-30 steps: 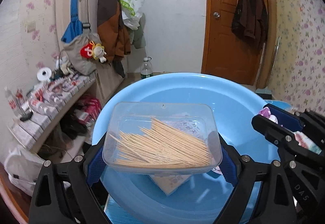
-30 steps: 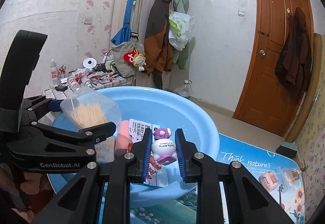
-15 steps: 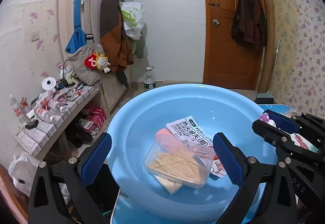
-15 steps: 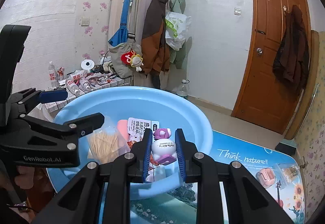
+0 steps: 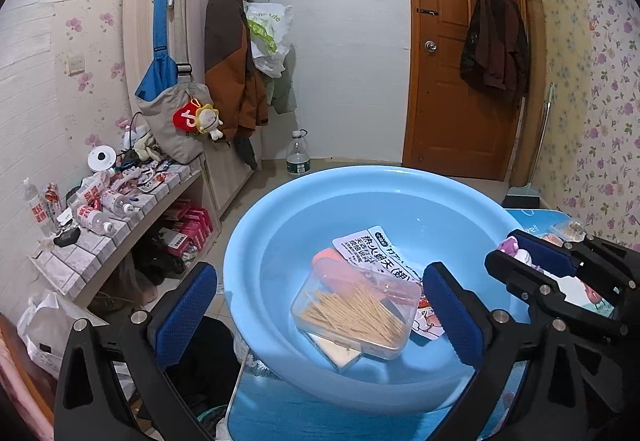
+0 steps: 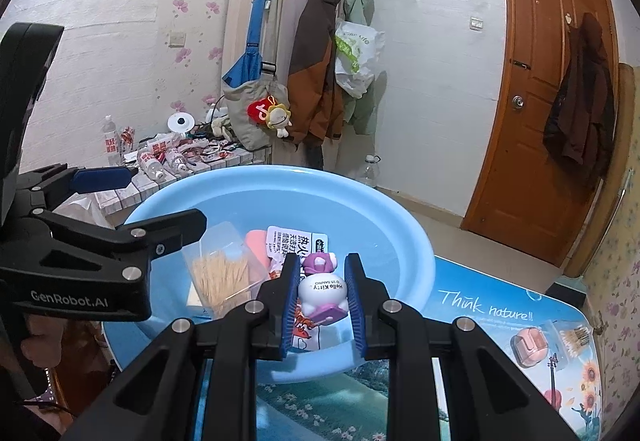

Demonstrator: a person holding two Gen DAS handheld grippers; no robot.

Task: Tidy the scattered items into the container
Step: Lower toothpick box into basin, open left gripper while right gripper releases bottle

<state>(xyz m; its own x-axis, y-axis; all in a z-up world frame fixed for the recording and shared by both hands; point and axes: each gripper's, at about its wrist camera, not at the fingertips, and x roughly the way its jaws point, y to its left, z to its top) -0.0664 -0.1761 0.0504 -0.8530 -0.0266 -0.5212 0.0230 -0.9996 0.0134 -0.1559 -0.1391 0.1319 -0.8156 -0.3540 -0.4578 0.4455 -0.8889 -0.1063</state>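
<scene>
A clear box of toothpicks (image 5: 356, 315) lies inside the light blue basin (image 5: 280, 209), on top of a white printed packet (image 5: 372, 249) and an orange-pink item (image 5: 328, 257). My left gripper (image 5: 318, 273) hangs above the basin's near side, open wide, with nothing between its blue pads. From the right wrist view the same box (image 6: 220, 273) rests in the basin (image 6: 192, 185), below the left gripper (image 6: 168, 195). My right gripper (image 6: 322, 261) is shut on a small white and purple Hello Kitty figure (image 6: 322, 287), held over the basin's near rim.
The basin stands on a table with a blue printed cloth (image 6: 480, 309). On the cloth at the right lie a pink item in a clear pack (image 6: 528, 345) and another toothpick box (image 6: 576, 337). A cluttered tiled shelf (image 5: 100, 209) runs along the left wall.
My left gripper opened and let go of the toothpick box, which dropped into the basin onto the other items. The right gripper stayed still with the figure.
</scene>
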